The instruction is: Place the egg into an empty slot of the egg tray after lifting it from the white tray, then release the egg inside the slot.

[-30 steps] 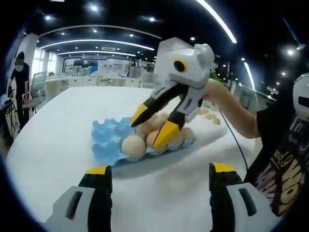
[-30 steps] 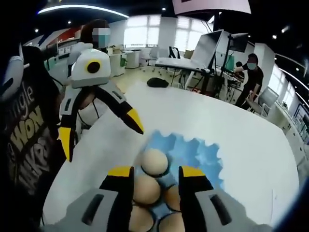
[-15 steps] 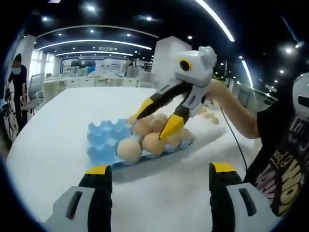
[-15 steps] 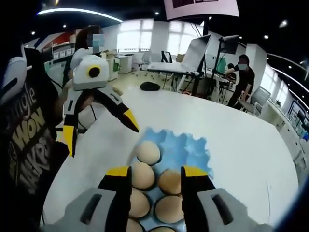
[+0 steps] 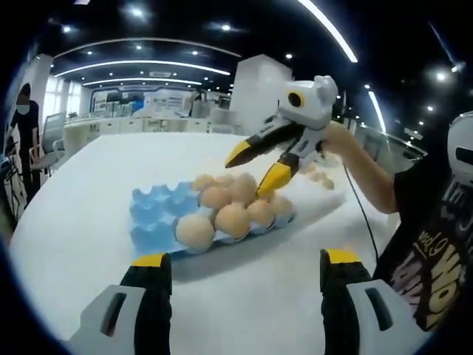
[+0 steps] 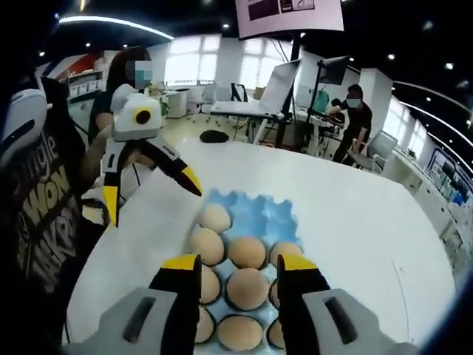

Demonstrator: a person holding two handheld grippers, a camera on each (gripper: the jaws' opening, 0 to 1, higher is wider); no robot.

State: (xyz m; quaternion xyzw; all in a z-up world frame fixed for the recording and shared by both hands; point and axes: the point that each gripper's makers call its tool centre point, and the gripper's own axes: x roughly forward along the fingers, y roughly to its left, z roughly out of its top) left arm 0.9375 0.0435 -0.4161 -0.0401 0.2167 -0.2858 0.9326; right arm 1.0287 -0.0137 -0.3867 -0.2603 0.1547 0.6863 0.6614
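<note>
Lifted clear of the egg tray [image 6: 255,214] now, right hand-held gripper [image 5: 264,166] spread and holding nothing. Leaves the egg [image 6: 248,288] seated in a slot just below. Suggests release done. Left hand-held gripper [image 5: 244,260] spread, idle above the counter [image 5: 81,214].

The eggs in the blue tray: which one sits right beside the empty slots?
In the right gripper view, the egg farthest up the tray. It stands alone in its row, with empty blue slots beside and beyond it; the others sit packed together.
</note>
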